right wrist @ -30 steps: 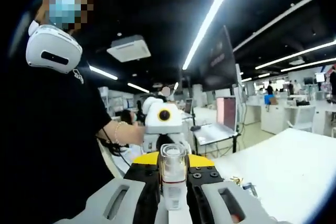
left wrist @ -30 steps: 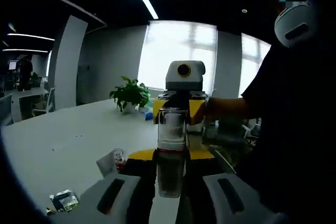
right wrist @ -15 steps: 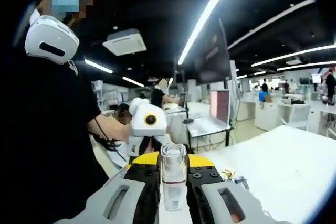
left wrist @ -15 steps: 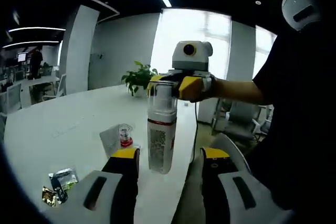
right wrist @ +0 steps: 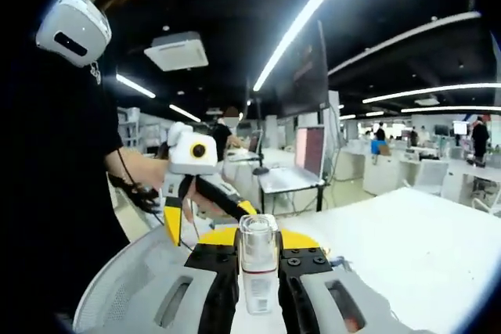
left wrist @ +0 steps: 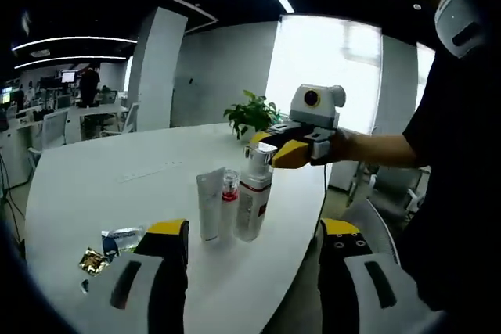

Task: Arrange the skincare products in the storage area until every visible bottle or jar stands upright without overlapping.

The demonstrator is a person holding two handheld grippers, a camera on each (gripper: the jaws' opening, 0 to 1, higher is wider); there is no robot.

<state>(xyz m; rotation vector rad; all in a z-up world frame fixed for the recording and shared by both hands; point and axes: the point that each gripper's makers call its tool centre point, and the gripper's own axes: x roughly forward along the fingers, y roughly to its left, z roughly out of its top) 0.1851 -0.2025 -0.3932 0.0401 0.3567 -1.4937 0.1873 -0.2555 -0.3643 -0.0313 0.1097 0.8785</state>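
A tall white bottle (left wrist: 253, 197) with a clear cap and a red band stands upright on the white table (left wrist: 102, 193). My right gripper (left wrist: 264, 150) is shut on its top. In the right gripper view the clear cap (right wrist: 258, 244) sits between the shut jaws of my right gripper (right wrist: 258, 254). A white tube (left wrist: 210, 205) and a small red-capped bottle (left wrist: 228, 192) stand just left of it, close together. My left gripper (left wrist: 254, 228) is open wide, drawn back from the bottle and holding nothing. It also appears as the left gripper (right wrist: 205, 217) with its jaws spread.
Foil sachets (left wrist: 117, 238) lie near the table's front edge by my left jaw. A potted plant (left wrist: 253, 113) stands at the far end. The person (left wrist: 454, 193) stands at the right beside a chair (left wrist: 376, 217). Desks and a laptop (right wrist: 309, 158) lie beyond the table.
My left gripper has let go of the tall bottle, opened wide and pulled back. The bottle has come down onto the table beside the tube, with the right gripper still shut on it.
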